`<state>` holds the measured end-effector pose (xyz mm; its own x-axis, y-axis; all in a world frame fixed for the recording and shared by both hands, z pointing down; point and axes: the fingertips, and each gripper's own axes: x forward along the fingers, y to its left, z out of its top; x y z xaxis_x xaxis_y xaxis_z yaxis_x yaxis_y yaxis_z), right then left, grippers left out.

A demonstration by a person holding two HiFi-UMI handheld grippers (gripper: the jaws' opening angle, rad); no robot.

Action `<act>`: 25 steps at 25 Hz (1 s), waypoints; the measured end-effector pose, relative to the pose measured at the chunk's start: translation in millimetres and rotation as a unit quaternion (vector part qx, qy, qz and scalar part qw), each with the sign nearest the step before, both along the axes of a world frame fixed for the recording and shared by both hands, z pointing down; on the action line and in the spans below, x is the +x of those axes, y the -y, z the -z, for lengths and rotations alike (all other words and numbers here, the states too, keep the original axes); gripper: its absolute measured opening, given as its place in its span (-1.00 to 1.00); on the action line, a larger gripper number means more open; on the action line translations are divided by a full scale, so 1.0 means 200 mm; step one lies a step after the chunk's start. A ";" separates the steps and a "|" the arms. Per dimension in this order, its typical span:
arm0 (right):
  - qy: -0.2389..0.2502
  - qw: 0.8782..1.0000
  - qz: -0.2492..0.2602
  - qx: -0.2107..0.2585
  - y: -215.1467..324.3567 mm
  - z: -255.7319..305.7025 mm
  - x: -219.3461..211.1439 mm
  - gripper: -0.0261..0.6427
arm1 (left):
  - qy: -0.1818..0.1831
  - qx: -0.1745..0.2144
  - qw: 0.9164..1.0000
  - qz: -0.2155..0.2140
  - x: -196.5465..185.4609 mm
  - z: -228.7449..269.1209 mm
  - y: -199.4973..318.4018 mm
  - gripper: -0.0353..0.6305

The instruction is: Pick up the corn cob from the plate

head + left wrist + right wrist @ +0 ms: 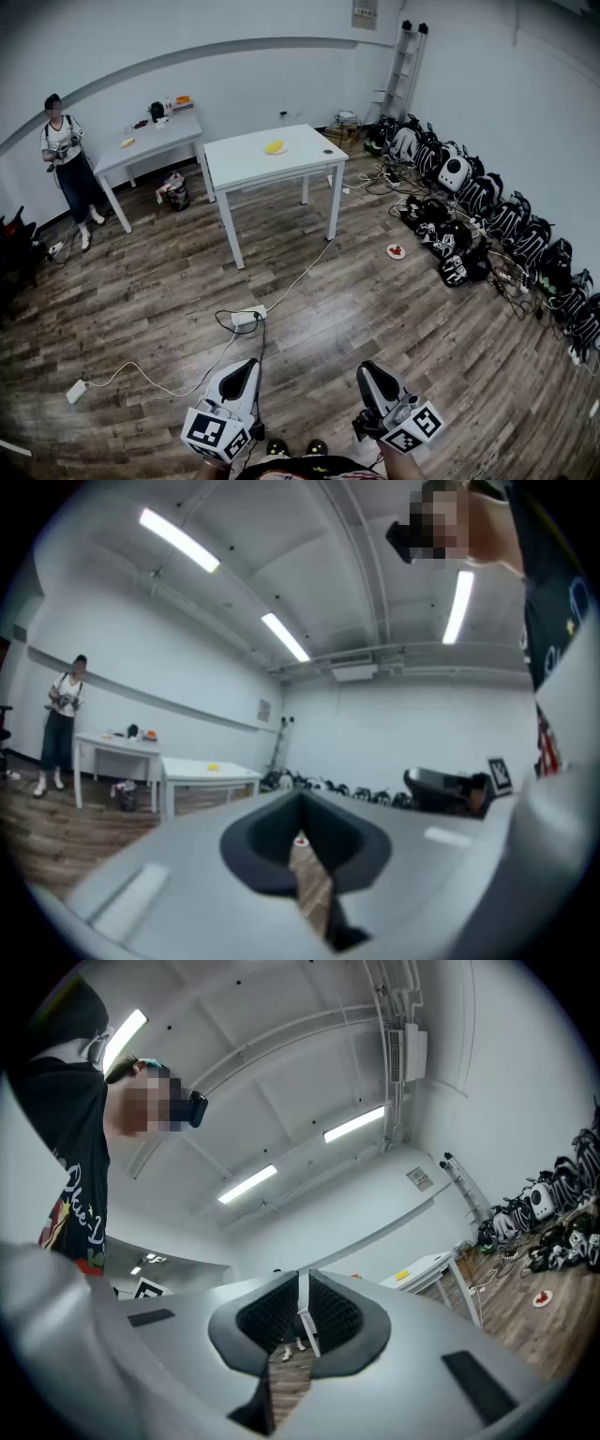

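Between left claw (246, 366), right claw (368, 367) and table (244, 164) lies open wood floor (375, 309).

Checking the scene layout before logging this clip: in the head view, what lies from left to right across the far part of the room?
Standing person → side table → white table bearing the corn cob → row of backpacks.

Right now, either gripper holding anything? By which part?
Nothing. Left gripper and right gripper are both shut and empty; corn cob lies on the far table.
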<state>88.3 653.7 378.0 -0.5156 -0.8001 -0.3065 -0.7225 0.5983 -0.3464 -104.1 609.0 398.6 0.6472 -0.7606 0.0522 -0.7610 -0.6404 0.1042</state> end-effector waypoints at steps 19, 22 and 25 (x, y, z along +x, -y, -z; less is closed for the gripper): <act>0.038 0.995 -0.077 -0.049 0.49 -0.29 0.48 -0.87 | 0.000 -0.019 0.999 -0.034 0.41 -0.19 0.77 -0.93; 0.033 0.997 -0.061 -0.029 0.90 -0.24 0.41 -0.87 | -0.007 0.000 0.999 -0.035 0.39 -0.14 1.14 -0.93; 0.035 0.999 -0.031 0.011 1.33 -0.12 0.32 -0.87 | -0.015 0.019 0.999 -0.022 0.28 -0.06 1.52 -0.93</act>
<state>151.9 386.9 402.3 -0.4415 -0.8224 -0.3589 -0.7329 0.5613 -0.3844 -48.6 305.8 410.2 0.6815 -0.7318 0.0040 -0.7284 -0.6778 0.1005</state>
